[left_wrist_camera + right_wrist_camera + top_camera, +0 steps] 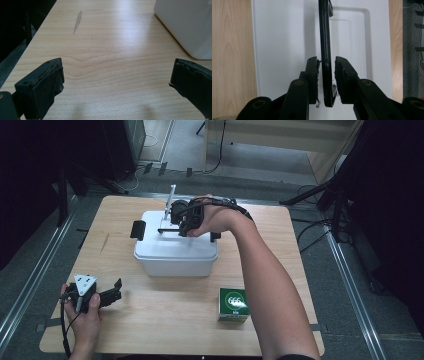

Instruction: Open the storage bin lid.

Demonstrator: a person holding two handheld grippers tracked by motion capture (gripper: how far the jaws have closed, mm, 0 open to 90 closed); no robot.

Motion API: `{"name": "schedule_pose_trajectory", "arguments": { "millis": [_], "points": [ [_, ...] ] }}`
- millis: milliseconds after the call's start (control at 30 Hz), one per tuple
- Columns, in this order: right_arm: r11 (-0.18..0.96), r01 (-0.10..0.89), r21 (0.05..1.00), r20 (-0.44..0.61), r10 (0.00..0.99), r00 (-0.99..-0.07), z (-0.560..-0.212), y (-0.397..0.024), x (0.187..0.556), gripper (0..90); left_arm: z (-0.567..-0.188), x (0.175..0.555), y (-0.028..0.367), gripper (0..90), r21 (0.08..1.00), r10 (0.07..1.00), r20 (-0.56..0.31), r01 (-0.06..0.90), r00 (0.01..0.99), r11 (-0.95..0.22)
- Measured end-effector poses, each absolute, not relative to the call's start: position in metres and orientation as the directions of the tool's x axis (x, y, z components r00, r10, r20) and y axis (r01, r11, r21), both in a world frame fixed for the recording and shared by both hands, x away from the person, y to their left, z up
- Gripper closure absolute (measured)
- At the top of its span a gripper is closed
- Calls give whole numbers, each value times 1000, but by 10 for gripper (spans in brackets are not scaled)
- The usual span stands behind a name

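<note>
Fingers flank the black handle, small gaps each side.

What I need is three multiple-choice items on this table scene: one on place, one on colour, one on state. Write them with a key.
1. Relative to the white box, the green carton stands: A) on top of it; B) on the table, nearer the person; C) behind it.
2. The handle on the white box is: A) red; B) white; C) black.
3. The left claw is: A) open, nothing between its jaws; B) shut on the green carton; C) shut on the handle.
Key: 1 B, the high view shows it near the table's front edge; 2 C, it shows dark against the white box; 3 A, bare wood lies between its jaws.
</note>
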State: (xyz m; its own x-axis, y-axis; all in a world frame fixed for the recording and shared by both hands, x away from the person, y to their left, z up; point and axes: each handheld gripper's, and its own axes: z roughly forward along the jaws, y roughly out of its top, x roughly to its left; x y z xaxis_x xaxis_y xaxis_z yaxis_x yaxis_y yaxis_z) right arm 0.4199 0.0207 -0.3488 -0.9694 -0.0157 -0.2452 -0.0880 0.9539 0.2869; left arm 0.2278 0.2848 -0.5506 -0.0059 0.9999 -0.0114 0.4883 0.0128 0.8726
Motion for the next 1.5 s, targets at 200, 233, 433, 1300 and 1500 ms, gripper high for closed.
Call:
{"name": "schedule_pose_trajectory", "arguments": {
  "millis": [200, 233, 433, 1300, 1500],
  "points": [
    [965, -91, 245, -283, -18, -959, -347, 28, 418, 842, -550, 228, 286, 0, 872, 1000, -19, 488, -11, 22],
    [965, -91, 245, -283, -18, -959, -347, 28, 418, 842, -550, 228, 286, 0, 872, 1000, -19, 488, -11, 22],
    [967, -102, 234, -282, -33, -959, -343, 29, 423, 852, -550, 228, 286, 0, 872, 1000, -23, 490, -12, 26],
    [952, -121, 280, -327, -23, -945, -304, 0, 421, 855, -550, 228, 286, 0, 871, 1000, -21, 491, -13, 25],
    [956, -104, 275, -333, -6, -943, -300, -16, 420, 855, -550, 228, 286, 0, 871, 1000, -21, 491, -12, 24]
  ]
}}
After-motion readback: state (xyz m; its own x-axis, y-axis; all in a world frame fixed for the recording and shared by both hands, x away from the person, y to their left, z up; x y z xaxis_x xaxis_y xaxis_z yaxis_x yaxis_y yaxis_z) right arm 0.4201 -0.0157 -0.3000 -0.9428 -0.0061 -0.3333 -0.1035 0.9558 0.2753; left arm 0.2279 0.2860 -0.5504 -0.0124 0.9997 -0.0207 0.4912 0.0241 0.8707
